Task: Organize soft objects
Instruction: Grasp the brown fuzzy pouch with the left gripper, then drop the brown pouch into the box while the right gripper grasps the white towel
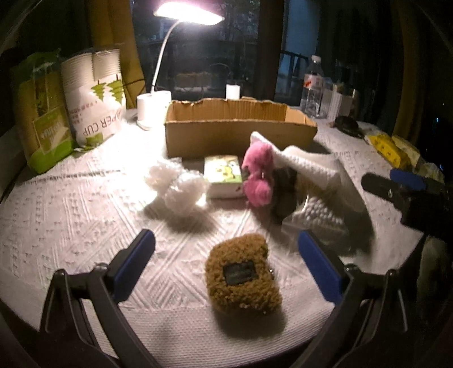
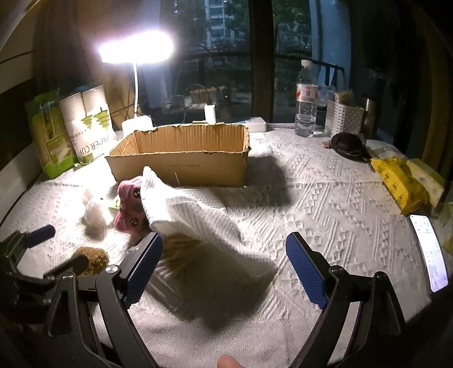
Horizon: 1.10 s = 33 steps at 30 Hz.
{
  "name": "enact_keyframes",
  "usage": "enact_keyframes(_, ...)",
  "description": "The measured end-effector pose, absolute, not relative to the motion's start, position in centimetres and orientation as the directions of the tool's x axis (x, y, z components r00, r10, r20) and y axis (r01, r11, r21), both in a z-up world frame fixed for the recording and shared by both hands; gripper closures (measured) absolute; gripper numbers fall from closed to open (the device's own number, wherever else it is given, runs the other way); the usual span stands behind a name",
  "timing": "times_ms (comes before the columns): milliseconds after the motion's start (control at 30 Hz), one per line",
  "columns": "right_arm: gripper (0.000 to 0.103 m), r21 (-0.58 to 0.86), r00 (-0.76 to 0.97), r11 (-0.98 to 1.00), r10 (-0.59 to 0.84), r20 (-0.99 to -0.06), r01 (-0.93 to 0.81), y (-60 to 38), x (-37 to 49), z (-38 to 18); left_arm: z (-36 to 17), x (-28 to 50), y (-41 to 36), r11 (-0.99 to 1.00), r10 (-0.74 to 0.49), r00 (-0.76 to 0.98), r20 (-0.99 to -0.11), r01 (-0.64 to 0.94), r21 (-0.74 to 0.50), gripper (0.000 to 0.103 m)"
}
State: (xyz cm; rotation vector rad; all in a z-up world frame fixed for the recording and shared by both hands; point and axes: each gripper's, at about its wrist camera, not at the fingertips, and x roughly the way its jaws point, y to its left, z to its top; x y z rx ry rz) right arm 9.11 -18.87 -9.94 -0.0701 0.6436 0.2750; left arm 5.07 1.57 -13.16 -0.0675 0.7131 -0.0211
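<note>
Brown plush point(image 1: 243, 273) between left fingers point(image 1: 318, 264), untouched | both grippers spread wide

Table point(image 2: 325, 198) has white cloth w/ raised diamond pattern. White desk lamp point(image 1: 188, 12) at the back is on, very bright. Behind it a big window point(image 2: 226, 42), dark outside, w/ trees and a tall bldg. Yellow curtain point(image 1: 113, 36) hangs at left. Water bottle point(image 2: 305, 99) stands near the window.
</note>
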Motion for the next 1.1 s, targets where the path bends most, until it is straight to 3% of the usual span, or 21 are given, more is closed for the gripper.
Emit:
enact_keyframes(33, 0.012, 0.027, 0.764, 0.959, 0.242, -0.598, -0.283, -18.7, 9.4, -9.9, -13.3, 5.1, 1.5, 0.998, -0.045, 0.753, -0.656, 0.0, -0.068, 0.012)
enact_keyframes(133, 0.012, 0.034, 0.761, 0.953, 0.262, -0.593, -0.302, -18.2, 10.1, -9.9, -14.0, 5.5, 1.3, 0.998, -0.051, 0.734, -0.678, 0.009, -0.064, 0.018)
enact_keyframes(167, 0.012, 0.036, 0.76, 0.951, 0.268, -0.592, -0.307, -18.0, 10.4, -9.8, -14.2, 5.6, 1.3, 0.998, -0.053, 0.729, -0.683, 0.013, -0.063, 0.027)
enact_keyframes(333, 0.015, 0.05, 0.753, 0.945, 0.289, -0.592, -0.323, -17.7, 11.7, -9.8, -15.1, 6.1, 1.2, 0.997, -0.073, 0.702, -0.709, 0.033, -0.069, 0.048)
enact_keyframes(633, 0.028, 0.096, 0.714, 0.931, 0.334, -0.615, -0.352, -17.3, 13.4, -10.7, -15.6, 6.1, 0.9, 0.992, -0.127, 0.689, -0.714, 0.077, -0.103, 0.061)
enact_keyframes(800, 0.048, 0.132, 0.68, 0.92, 0.365, -0.637, -0.37, -17.0, 14.2, -11.5, -15.4, 5.9, 1.1, 0.989, -0.147, 0.695, -0.703, 0.085, -0.123, 0.065)
enact_keyframes(967, 0.091, 0.142, 0.667, 0.91, 0.386, -0.637, -0.391, -16.8, 14.2, -11.5, -14.5, 5.7, 1.5, 0.989, -0.147, 0.711, -0.688, 0.083, -0.125, 0.066)
enact_keyframes(1100, 0.097, 0.148, 0.688, 0.903, 0.406, -0.602, -0.403, -17.2, 13.7, -10.4, -13.2, 5.8, 1.9, 0.988, -0.15, 0.727, -0.67, 0.083, -0.132, 0.066)
